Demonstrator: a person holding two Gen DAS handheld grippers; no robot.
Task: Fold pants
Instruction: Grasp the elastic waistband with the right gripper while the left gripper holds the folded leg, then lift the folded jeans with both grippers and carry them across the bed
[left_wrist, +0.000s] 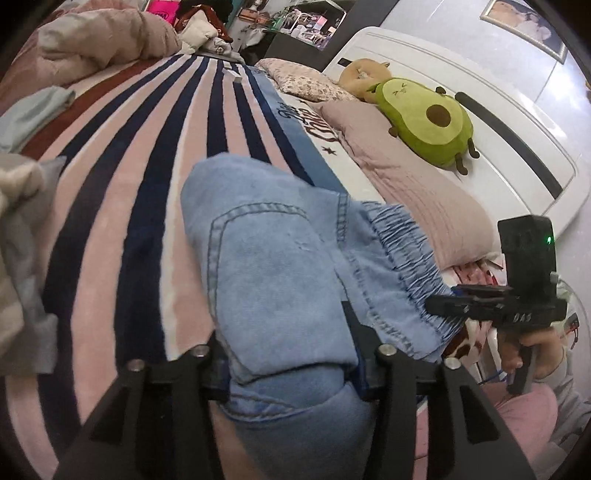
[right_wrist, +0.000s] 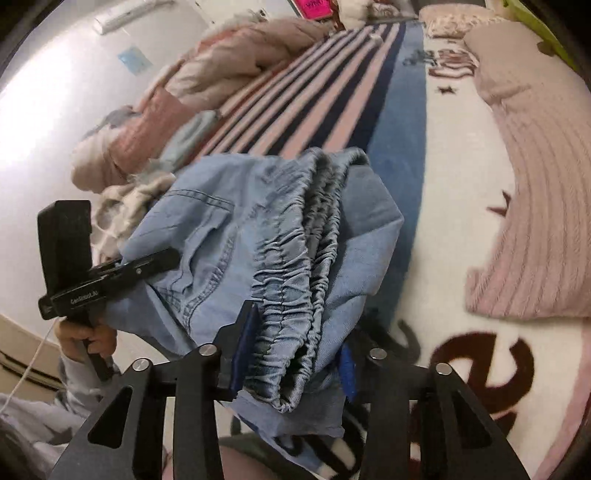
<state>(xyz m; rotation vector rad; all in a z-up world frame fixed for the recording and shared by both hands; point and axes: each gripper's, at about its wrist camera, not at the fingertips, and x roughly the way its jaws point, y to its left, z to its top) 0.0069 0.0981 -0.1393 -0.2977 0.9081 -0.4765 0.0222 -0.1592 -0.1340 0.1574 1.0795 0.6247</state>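
Observation:
The light blue denim pants (left_wrist: 280, 266) are folded into a thick bundle and held above the striped bed. My left gripper (left_wrist: 291, 354) is shut on the pocket side of the pants. My right gripper (right_wrist: 291, 354) is shut on the gathered elastic waistband (right_wrist: 295, 295) of the pants (right_wrist: 236, 236). The right gripper also shows in the left wrist view (left_wrist: 439, 304) at the waistband edge. The left gripper shows in the right wrist view (right_wrist: 166, 258) at the pants' left edge.
The bed has a pink and navy striped blanket (left_wrist: 147, 155). A crumpled duvet (left_wrist: 92, 40) lies at the far side. A pink pillow (left_wrist: 417, 192) and an avocado plush (left_wrist: 428, 118) lie by the white headboard (left_wrist: 480, 110). Loose clothes (left_wrist: 22, 206) lie at left.

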